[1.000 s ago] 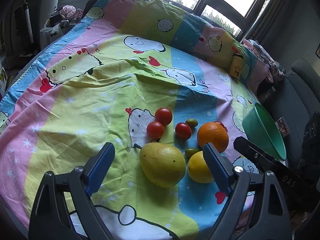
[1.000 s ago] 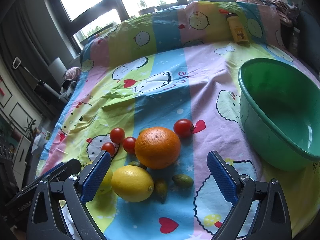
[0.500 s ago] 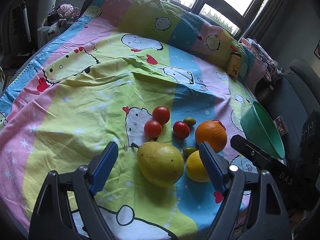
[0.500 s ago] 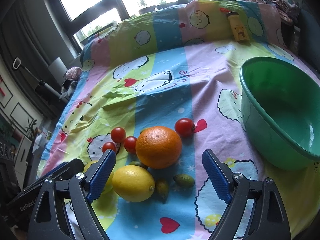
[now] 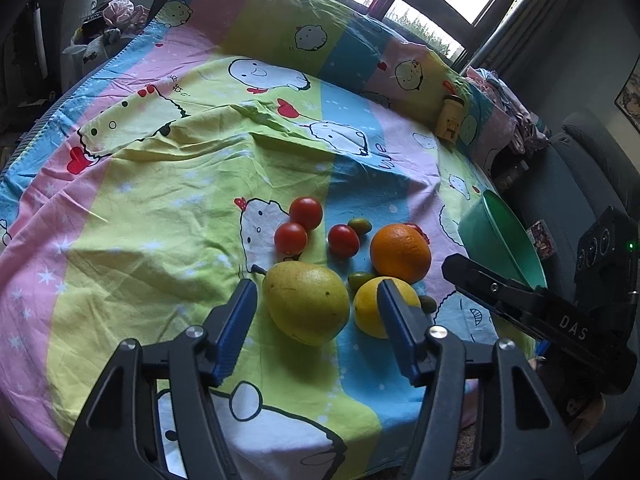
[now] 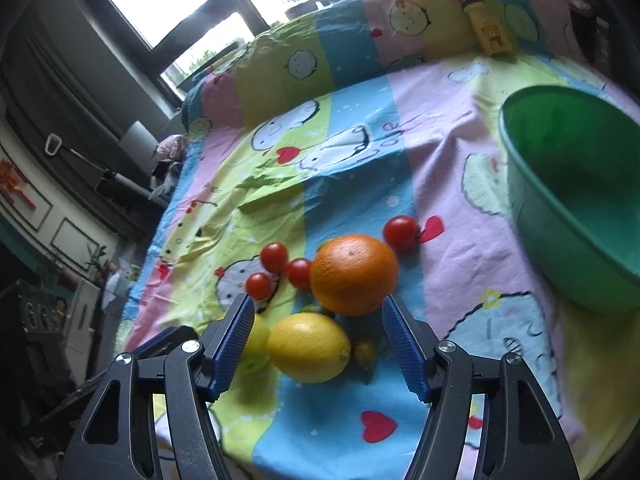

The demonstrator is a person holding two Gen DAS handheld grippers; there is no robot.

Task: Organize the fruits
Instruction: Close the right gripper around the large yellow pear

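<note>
Bright windows sit behind a table [image 5: 132, 216] covered with a striped cartoon cloth [image 5: 168, 184]. All the fruit lies on the cloth, bunched near the front edge. A big pear [image 5: 306, 302] lies beside a lemon [image 6: 309, 347], and an orange [image 6: 354, 274] sits just behind the lemon. Three small tomatoes [image 5: 306, 213] sit behind the pear, and a fourth tomato [image 6: 401, 233] lies past the orange. A few tiny green fruits [image 5: 359, 225] are tucked among them. A green bowl [image 6: 576, 208] stands off to the right, with no fruit seen in it. A small yellow bottle [image 6: 490, 26] stands at the far side.

Both claws have just been closing and their blue pads now stand much nearer each other than a second ago, but still apart. The left claw [image 5: 316, 322] hangs over the pear, which shows between its pads, and the pads do not press on it. The right claw [image 6: 318, 338] hangs over the lemon and orange and grips nothing. The fruit has not moved. The right claw's view has tilted a little since before.
</note>
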